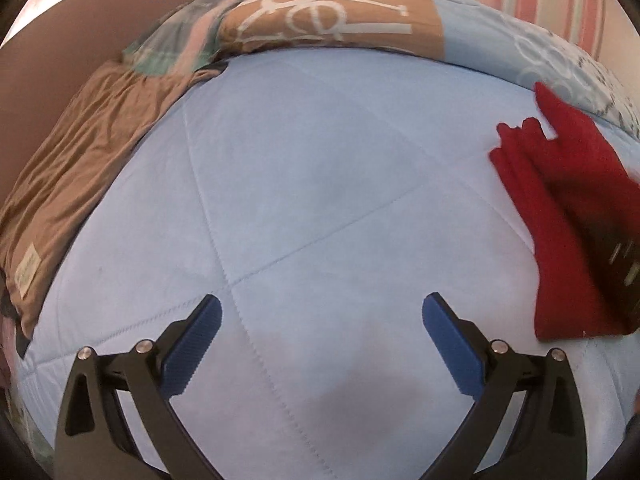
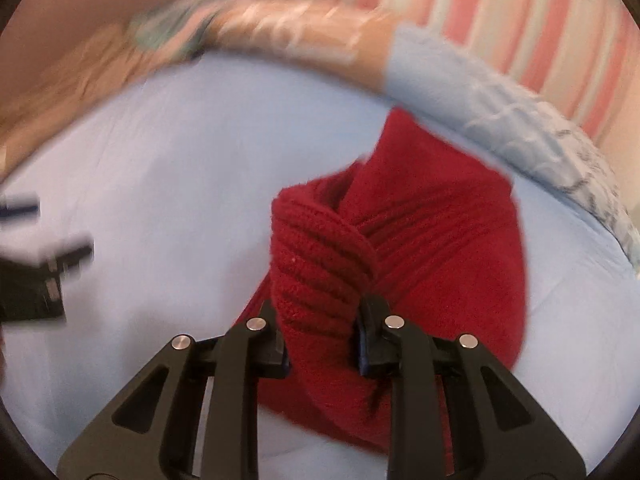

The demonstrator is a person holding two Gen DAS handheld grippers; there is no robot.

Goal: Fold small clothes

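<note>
1. Red ribbed knitted garment: centre of the right wrist view, bunched into a thick roll; in the left wrist view it lies at the right edge. Most of it rests on the light blue quilted bedspread, probably so that one end can be carried over into a fold.
2. Right gripper: jaws clamped on the rolled knit edge, which fills the gap between them.
3. Left gripper: jaws spread wide, nothing between them, over bare quilt at lower centre; free to pin or take a corner.
4. Brown folded cloth: left edge, set aside, apparently finished.
5. Tan cushion with white lettering: top centre, clear of the working area.
</note>
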